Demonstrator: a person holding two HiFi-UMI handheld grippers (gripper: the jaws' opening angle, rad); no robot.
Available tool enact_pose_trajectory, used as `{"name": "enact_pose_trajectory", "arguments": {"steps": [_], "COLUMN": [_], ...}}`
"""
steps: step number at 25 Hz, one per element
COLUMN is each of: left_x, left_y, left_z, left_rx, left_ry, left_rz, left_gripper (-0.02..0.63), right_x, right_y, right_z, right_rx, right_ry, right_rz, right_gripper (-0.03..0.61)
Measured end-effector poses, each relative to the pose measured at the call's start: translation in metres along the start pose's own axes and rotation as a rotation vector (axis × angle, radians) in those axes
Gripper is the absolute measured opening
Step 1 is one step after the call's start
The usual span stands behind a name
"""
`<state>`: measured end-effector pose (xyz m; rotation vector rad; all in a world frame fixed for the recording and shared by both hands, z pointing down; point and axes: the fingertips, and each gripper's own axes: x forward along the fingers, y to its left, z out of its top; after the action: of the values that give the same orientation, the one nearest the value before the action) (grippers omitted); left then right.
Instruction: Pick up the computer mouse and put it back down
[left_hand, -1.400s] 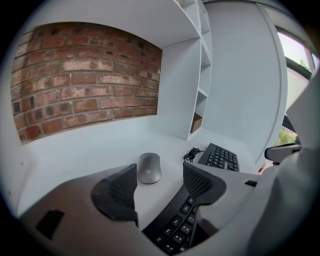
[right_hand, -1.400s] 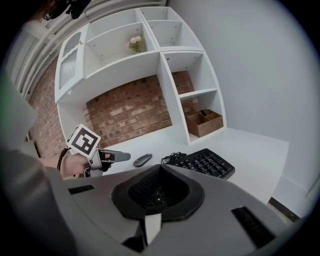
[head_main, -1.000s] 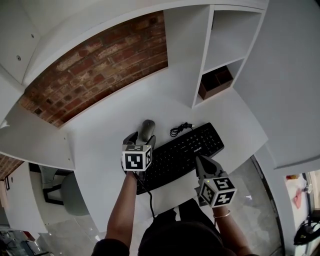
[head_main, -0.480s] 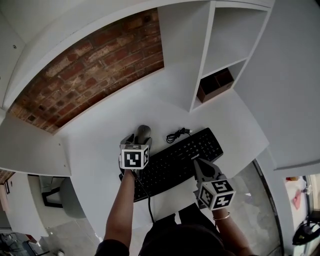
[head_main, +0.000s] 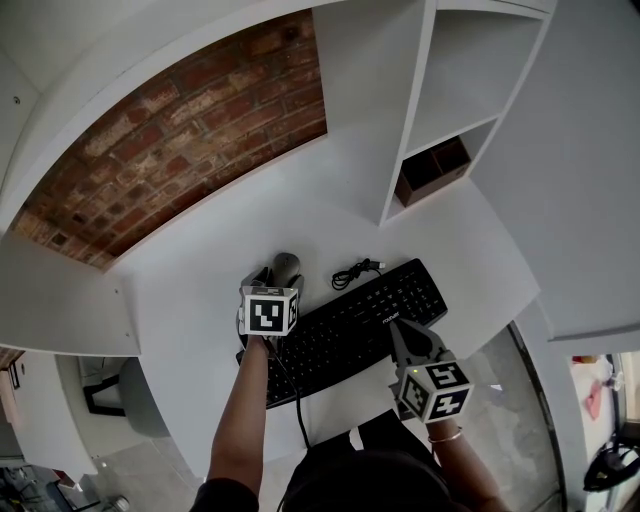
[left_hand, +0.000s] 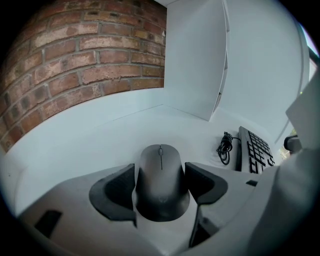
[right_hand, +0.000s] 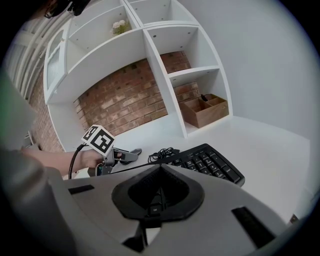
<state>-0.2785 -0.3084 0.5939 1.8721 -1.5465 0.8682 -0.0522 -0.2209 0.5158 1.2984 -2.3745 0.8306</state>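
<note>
A dark grey computer mouse (left_hand: 161, 175) lies flat on the white desk (left_hand: 85, 145), its tail end between the pads of my left gripper (left_hand: 160, 182). The jaws are opening and stand either side of the mouse without pinching it. In the head view the left gripper (head_main: 272, 280) covers most of the mouse (head_main: 286, 264). My right gripper (head_main: 403, 330) hovers over the keyboard's near right part with its fingers closed together and nothing held. From the right gripper view (right_hand: 159, 167) its tips meet.
A black keyboard (head_main: 360, 315) lies right of the mouse, with a coiled black cable (head_main: 355, 268) behind it. A brown wooden box (head_main: 432, 165) sits in the lowest shelf cubby at the right. A brick wall (head_main: 190, 120) backs the desk.
My left gripper has come down and forward over the mouse, which now sits between its jaws. The right gripper has barely shifted.
</note>
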Motion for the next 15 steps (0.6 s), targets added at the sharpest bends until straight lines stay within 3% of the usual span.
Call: {"name": "enact_pose_trajectory", "arguments": {"steps": [15], "left_x": [-0.0047], "left_y": [-0.0037], "left_z": [0.0006], "left_rx": [-0.017], "left_ry": [0.000], "left_rz": [-0.010], "left_gripper": [0.298], "right_x": [-0.0090], "right_y": [-0.0020], "right_z": [-0.0021], "right_rx": [0.003], "right_ry": [0.004], "right_rz": [-0.007], "right_gripper": [0.005]}}
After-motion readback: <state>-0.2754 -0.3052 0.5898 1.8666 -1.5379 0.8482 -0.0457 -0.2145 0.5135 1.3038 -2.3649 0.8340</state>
